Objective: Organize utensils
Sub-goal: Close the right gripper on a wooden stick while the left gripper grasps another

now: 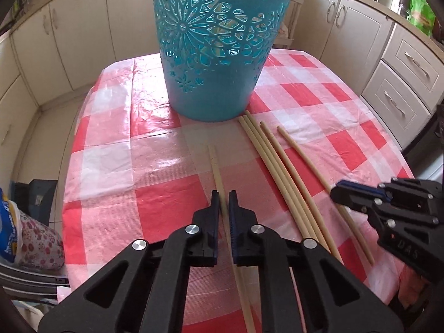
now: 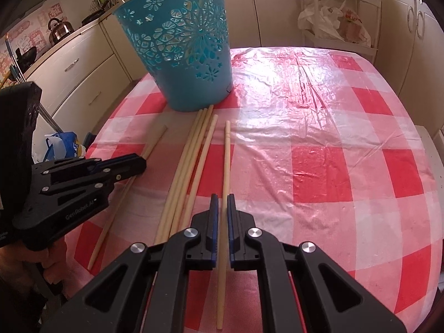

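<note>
We see a desk [image 1: 155, 166] under a red and white checked cloth, and at its far side a blue bin [image 1: 216, 55] with flower cut-outs, standing upright. Six chopsticks lie on the cloth in front of the bin, all running roughly from far to near.

Our left tongs [image 1: 224, 194] are clenched on the leftmost chopstick [image 1: 215, 161], which lies apart from the others; the stick passes between the two pads and its far end points toward the bin. In the right wrist view the same tongs [image 2: 138, 163] come in from the left, pressed low over that stick [image 2: 155, 144] with the cloth just beneath.

Our right tongs [image 2: 221, 197] are clenched on the rightmost chopstick [image 2: 227, 149], which runs straight between the pads and out past them on the near side. From the left wrist view these tongs [image 1: 337, 191] sit at the right, down on that stick [image 1: 302, 155].

Between the two gripped sticks lies a bundle of four [image 2: 191, 149]: three close together, touching or nearly so, with their far tips right at the foot of the bin, and a fourth just to their right (its far tip stops a little short of the others)

Kitchen cupboards [image 1: 402, 77] ring the desk
</note>
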{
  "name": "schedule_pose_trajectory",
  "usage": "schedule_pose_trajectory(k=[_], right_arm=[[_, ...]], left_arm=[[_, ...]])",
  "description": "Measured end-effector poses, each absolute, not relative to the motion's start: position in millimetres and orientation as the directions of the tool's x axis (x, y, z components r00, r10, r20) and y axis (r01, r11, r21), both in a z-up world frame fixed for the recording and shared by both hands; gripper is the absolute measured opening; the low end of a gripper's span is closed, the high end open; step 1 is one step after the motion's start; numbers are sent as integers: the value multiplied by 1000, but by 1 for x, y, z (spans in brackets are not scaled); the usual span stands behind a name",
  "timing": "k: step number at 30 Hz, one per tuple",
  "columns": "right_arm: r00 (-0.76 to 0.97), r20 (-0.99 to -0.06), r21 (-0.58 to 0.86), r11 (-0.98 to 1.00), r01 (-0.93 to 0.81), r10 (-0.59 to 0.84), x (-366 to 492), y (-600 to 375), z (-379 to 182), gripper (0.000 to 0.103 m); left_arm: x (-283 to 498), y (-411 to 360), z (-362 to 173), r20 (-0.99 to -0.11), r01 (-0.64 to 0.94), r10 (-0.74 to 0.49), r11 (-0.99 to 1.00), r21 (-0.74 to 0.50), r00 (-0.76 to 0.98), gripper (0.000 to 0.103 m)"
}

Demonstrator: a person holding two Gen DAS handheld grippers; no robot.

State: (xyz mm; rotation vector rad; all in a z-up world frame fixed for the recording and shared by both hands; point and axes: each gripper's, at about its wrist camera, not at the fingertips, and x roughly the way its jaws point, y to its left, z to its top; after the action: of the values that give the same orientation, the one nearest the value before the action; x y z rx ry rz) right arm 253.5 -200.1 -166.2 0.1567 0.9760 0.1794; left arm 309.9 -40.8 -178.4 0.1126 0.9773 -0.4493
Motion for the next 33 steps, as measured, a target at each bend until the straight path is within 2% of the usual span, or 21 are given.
schedule_pose_trajectory(k=[3,9,14,17,18,19,29,33], right_arm=[[558,-805,184,979,-89,202,262,-198,-165,17],[552,-816,141,985,-100,173,271,-198,-170,14],[541,-824,128,986,-109,167,279,-196,-170,15],[540,-824,129,985,-117,172,282,-196,-170,13],[538,-825,134,984,-114,174,282,-197,-170,10],[535,-826,141,984,-111,179,281,-198,-170,8],[514,-836,150,981,-122,192,279,-198,-169,7],[519,-834,134,982,-133,185,282,-195,-169,7]], left_arm=[[312,-39,-178,-825,405,-311,908,-111,471,7],[315,-46,-178,-832,385,-271,920,-76,484,8],[323,-54,-176,-840,366,-239,929,-52,488,22],[324,-58,-178,-832,366,-234,930,-40,503,20],[322,-58,-179,-828,369,-237,929,-40,508,8],[321,-58,-179,-826,369,-239,929,-41,511,5],[319,-52,-178,-833,352,-253,933,-76,493,6],[322,-54,-179,-832,346,-247,935,-71,496,14]])
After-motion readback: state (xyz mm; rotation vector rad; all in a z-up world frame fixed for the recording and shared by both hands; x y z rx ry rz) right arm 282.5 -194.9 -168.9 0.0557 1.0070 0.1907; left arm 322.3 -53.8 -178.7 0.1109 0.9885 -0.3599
